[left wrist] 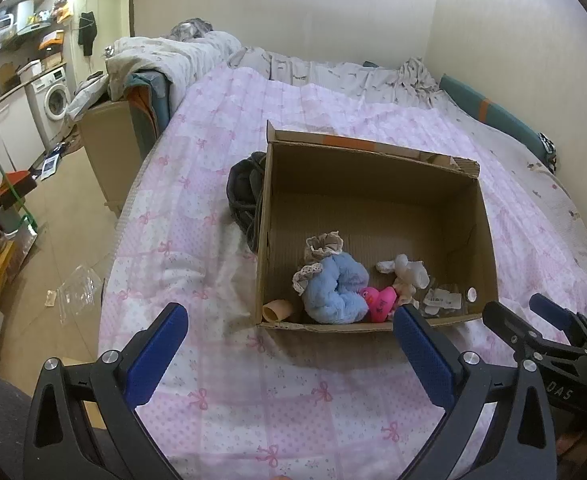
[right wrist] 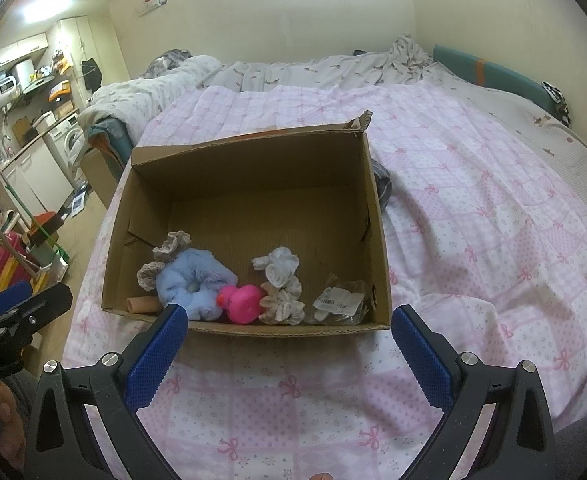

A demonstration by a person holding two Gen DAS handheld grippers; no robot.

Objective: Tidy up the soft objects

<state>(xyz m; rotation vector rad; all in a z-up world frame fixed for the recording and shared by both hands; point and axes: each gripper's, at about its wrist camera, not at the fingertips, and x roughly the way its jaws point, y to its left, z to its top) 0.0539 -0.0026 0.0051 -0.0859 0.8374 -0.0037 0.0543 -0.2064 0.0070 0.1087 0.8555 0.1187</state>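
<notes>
**Both grippers empty, box of soft things dead ahead**

The left gripper (left wrist: 289, 332) hangs with its blue pads spread wide and nothing between them. The right gripper (right wrist: 289, 332) is the same: fingers apart, empty. Both hover over the pink bow-print quilt (right wrist: 473, 240), short of the near wall of the cardboard box (right wrist: 377, 216).

The soft items lie bunched against that near wall, just beyond the fingertips. Seen from the right gripper, the blue plush scrunchie (right wrist: 195, 280) sits ahead and just left of centre, close behind its left finger; the pink heart-shaped toy (right wrist: 241, 302) is nearly straight ahead, touching the scrunchie; the white lace scrunchie (right wrist: 281, 280) is just right of the heart. A clear packet with a barcode label (right wrist: 339, 300) lies further right, in front of the right finger. A beige lace-trimmed scrunchie (right wrist: 165, 256) is tucked behind the blue one, and a small tan tube (right wrist: 141, 305) lies in the near-left corner.

From the left gripper the same cluster falls ahead and to the right, so the right gripper looks better lined up with it. Outside the box, a dark bundle of fabric (left wrist: 245, 196) rests against the box's left wall, ahead and left of the left gripper; that arm seems the nearer one for it. Either reach must go forward and over a wall edge.
</notes>
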